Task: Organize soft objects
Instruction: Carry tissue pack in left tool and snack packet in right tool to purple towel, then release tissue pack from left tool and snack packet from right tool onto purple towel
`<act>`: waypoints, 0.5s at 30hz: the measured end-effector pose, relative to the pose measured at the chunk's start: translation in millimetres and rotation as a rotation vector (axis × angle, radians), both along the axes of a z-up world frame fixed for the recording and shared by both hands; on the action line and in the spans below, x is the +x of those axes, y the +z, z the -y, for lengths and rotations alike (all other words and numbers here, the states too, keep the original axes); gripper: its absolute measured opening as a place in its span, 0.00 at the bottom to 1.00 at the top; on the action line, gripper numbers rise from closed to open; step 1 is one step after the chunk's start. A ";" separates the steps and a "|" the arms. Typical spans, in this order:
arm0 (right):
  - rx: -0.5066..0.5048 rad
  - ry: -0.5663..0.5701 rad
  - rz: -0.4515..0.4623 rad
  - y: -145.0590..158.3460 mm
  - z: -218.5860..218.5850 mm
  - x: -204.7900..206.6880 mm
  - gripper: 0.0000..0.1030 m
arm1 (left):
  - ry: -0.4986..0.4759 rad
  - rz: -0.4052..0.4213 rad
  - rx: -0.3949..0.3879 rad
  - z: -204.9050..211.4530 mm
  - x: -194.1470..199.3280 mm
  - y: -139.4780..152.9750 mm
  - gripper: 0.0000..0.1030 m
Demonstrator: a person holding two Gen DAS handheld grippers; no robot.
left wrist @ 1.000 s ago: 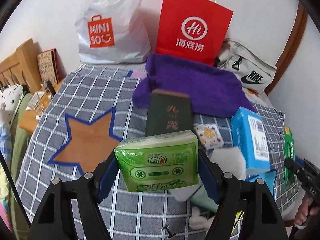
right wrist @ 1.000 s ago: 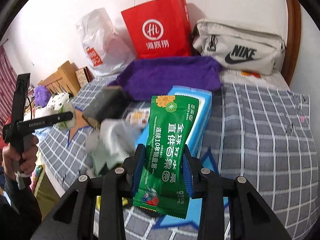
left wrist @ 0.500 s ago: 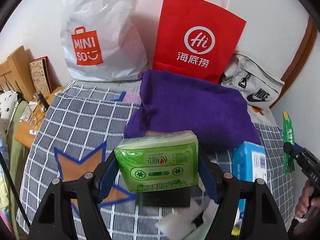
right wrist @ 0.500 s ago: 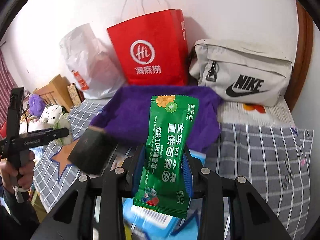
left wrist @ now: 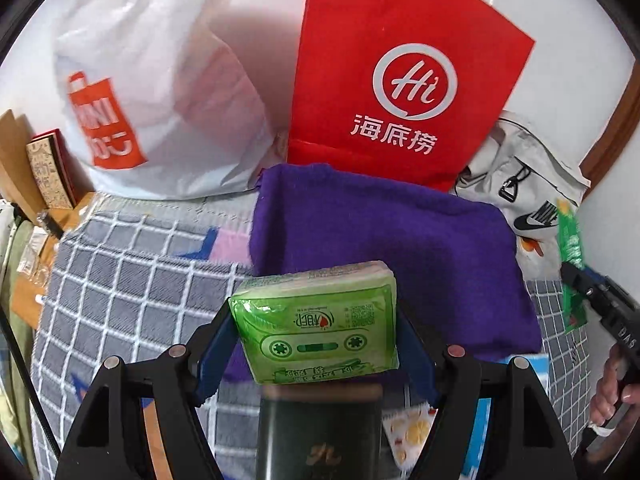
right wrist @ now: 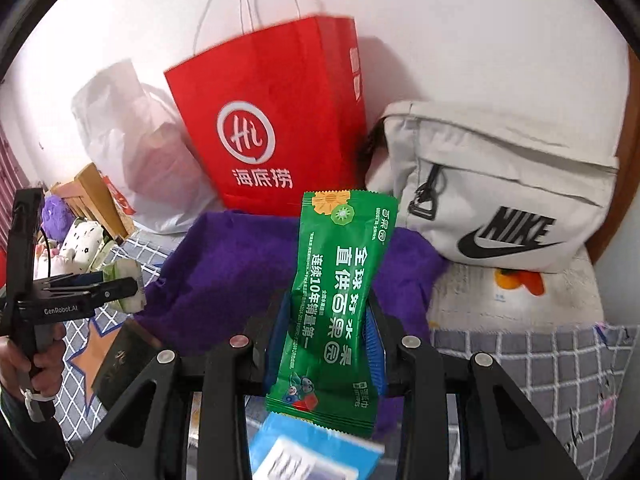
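Your left gripper (left wrist: 316,344) clamps a soft light-green tissue pack (left wrist: 316,322) by its ends, above a purple towel (left wrist: 392,252); your right gripper (right wrist: 326,348) pinches a glossy green sachet (right wrist: 338,300) upright over the same towel; behind stand a stiff red paper bag (right wrist: 272,120), a crinkled white plastic bag (left wrist: 160,92) and a grey canvas pouch (right wrist: 500,192); a dark box (left wrist: 320,432) below the pack is blurred.

The red paper bag (left wrist: 400,92) shows a white "Hi" ring logo over "海底捞". Left of it, the white plastic bag (left wrist: 160,92) carries an orange "MINISO" panel. Right of it, the beige pouch (right wrist: 500,200) reads "NIKE". Below it, the green wipes packet (right wrist: 336,304) says "全球好水果".
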State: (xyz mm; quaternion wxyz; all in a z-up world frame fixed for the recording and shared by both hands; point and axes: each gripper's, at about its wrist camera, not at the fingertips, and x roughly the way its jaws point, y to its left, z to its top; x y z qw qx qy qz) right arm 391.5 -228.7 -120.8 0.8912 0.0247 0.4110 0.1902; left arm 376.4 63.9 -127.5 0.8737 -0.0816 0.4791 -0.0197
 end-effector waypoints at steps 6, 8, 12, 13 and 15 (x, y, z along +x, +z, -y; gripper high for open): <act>-0.050 0.027 -0.083 -39.5 -7.2 25.8 0.34 | -0.003 -0.037 -0.025 4.3 38.5 -19.9 0.71; -0.053 0.021 -0.103 -49.9 -4.6 31.0 0.34 | -0.006 -0.056 -0.043 6.6 51.6 -26.4 0.71; -0.059 0.025 -0.141 -68.2 -2.9 39.5 0.34 | -0.018 -0.082 -0.039 13.1 74.0 -37.1 0.71; -0.064 0.028 -0.153 -72.3 -3.9 41.7 0.34 | -0.021 -0.085 -0.036 14.3 79.6 -39.7 0.71; -0.073 0.035 -0.175 -81.6 -4.5 44.9 0.34 | -0.021 -0.093 -0.028 16.2 87.3 -44.0 0.71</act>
